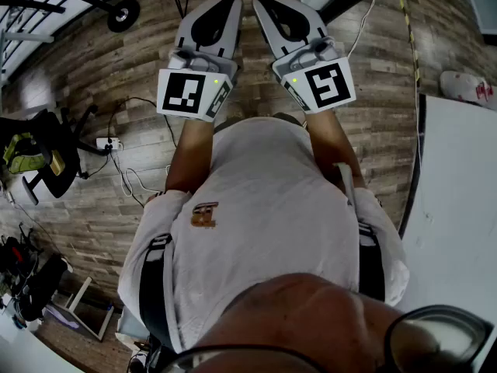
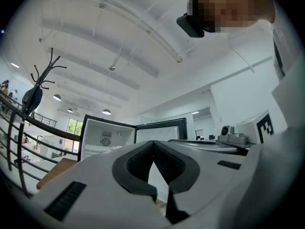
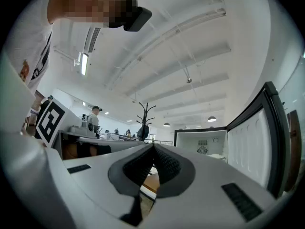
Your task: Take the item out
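A small white fridge [image 2: 107,138] stands ahead with its door [image 2: 159,131] swung open; the right gripper view shows the same fridge [image 3: 202,144] and its door [image 3: 252,149] close on the right. No item inside can be made out from here. I hold both grippers close to my chest, pointing forward over the wooden floor. The left gripper [image 1: 232,0] is shut, its dark pads meeting at the tip [image 2: 153,142] with nothing between them. The right gripper [image 1: 261,0] is likewise shut and empty [image 3: 153,146].
A white table [image 1: 458,208] lies at my right. A black office chair [image 1: 39,158] and a power strip [image 1: 105,142] with cables are on the floor at my left. A coat rack [image 3: 144,118] and a railing [image 2: 19,142] stand farther off. A person [image 3: 94,119] stands in the distance.
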